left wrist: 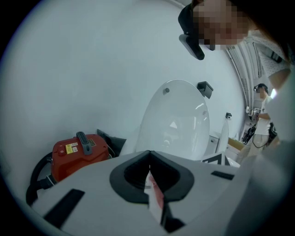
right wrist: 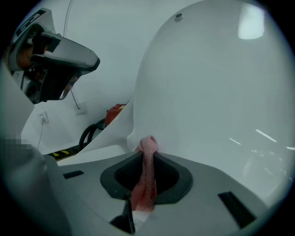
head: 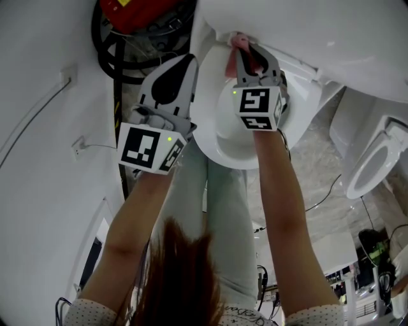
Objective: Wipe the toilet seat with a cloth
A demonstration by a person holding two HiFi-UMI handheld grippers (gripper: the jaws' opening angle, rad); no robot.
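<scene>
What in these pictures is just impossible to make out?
- Head view: top edge cuts off the red machine; left gripper view: its label is too small.
- Right gripper view: the bunched cloth hides whether it touches the raised lid.
- Left gripper view: a pale-red sliver behind the shut jaws is too blurred to name.

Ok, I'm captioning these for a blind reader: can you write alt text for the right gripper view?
The right gripper holds a pink cloth in its closed fingers, the cloth's bunched tip touching the raised white toilet lid that fills the right of the frame. Behind at left, a red machine with a black hose sits by a white wall.
</scene>
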